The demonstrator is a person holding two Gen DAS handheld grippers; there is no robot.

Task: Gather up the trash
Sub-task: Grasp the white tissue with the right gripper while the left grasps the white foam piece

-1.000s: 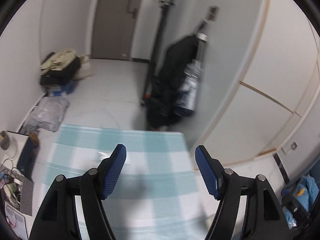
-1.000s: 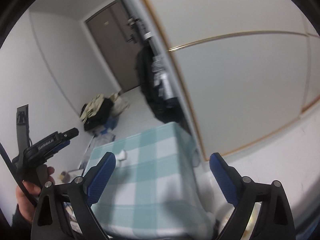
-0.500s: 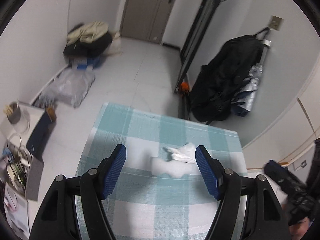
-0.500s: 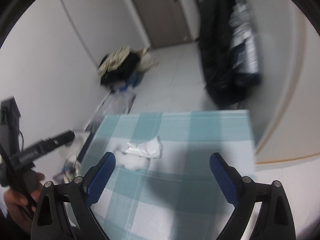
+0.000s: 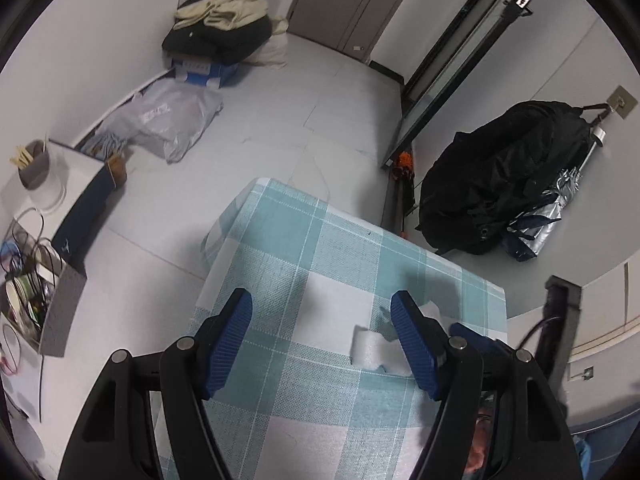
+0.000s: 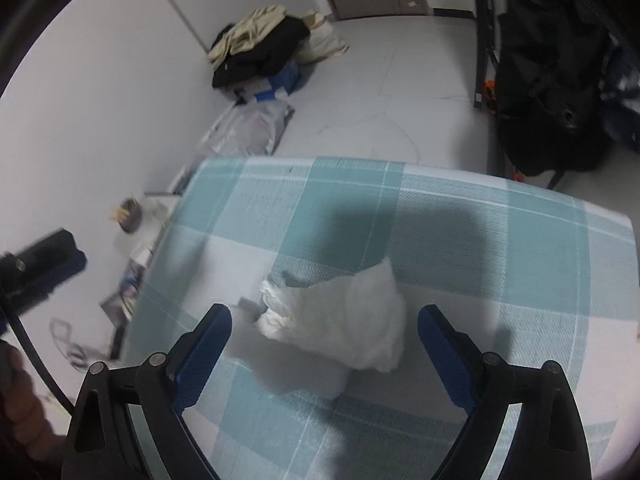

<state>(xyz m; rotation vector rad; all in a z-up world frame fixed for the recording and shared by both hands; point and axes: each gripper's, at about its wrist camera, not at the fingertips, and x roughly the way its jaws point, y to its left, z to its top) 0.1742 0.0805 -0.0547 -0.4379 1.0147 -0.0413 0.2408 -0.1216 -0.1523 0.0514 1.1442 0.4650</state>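
A crumpled white tissue [image 6: 340, 320] lies on the table's teal-and-white checked cloth [image 6: 500, 240]. My right gripper [image 6: 325, 314] hovers over it, pointing steeply down. Its jaws are closing with the tissue between them, and the pads stand clear of it on both sides. My left gripper [image 5: 320, 300] is open above the bare cloth [image 5: 320, 240], with nothing between its fingers. In the left wrist view the tissue [image 5: 376, 348] lies by the right finger, partly hidden behind it. The left gripper [image 6: 44, 264] also shows blurred at the left edge of the right wrist view.
On the floor beyond the table are a pile of clothes [image 5: 224, 28] on a blue box, a grey plastic bag [image 5: 168, 120] and a black bag [image 5: 504, 176] against the wall. A low side table with a cup [image 5: 34, 166] and a box of cables [image 5: 28, 292] stands at the left.
Both grippers have tipped downward and come close over the table. The tissue now sits between the right fingers; in the left view it has slid behind the right finger.
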